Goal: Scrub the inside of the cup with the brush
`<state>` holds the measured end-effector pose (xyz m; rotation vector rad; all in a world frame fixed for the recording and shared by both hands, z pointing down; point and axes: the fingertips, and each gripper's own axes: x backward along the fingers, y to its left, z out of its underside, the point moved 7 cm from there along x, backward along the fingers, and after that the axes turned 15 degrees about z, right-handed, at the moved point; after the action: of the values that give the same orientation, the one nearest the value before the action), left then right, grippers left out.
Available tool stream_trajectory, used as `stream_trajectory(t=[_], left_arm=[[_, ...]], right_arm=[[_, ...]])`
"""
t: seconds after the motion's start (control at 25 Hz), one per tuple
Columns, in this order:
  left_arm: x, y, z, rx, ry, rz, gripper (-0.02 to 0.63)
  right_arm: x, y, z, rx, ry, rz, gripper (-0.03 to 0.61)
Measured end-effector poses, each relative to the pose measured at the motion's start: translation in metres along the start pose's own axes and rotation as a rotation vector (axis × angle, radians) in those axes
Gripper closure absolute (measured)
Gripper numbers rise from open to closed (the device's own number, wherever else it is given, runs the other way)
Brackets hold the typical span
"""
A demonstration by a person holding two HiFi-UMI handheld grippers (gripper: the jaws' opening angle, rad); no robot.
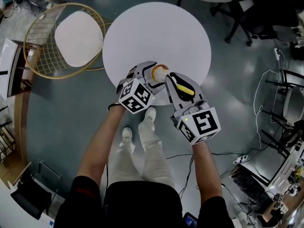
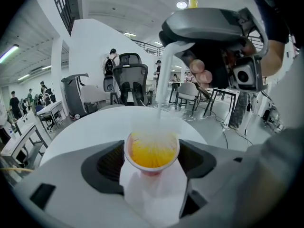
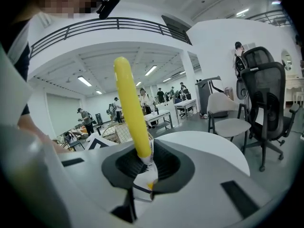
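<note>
A small cup (image 1: 159, 71), white outside and orange inside, is held over the near edge of the round white table (image 1: 156, 27). My left gripper (image 1: 151, 77) is shut on it. In the left gripper view the cup (image 2: 152, 151) sits between the jaws with its mouth toward the camera. The brush's pale stem (image 2: 164, 89) runs down into it, and blurred white bristles fill its inside. My right gripper (image 1: 176, 87) is shut on the brush's yellow handle (image 1: 185, 88). That handle (image 3: 130, 113) stands up between its jaws, and the gripper (image 2: 213, 37) hangs just above the cup.
A gold wire chair (image 1: 66, 37) with a white cushion stands left of the table. Office chairs (image 1: 237, 8) stand at the back right, and cables (image 1: 266, 80) trail over the floor on the right. The person's legs and shoes (image 1: 137, 132) are below the grippers.
</note>
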<state>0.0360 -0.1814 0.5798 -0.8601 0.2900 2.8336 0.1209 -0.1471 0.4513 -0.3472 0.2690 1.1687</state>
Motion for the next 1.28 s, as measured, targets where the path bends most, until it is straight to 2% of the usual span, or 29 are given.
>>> stream_trajectory(t=[0.72, 1.28], left_arm=[[0.001, 0.001, 0.002, 0.000, -0.009, 0.012, 0.252], [0.002, 0.002, 0.004, -0.004, -0.023, 0.022, 0.252]], right_arm=[[-0.029, -0.008, -0.011, -0.007, -0.023, 0.027, 0.529], [-0.040, -0.028, -0.010, -0.067, -0.023, 0.067, 0.531]])
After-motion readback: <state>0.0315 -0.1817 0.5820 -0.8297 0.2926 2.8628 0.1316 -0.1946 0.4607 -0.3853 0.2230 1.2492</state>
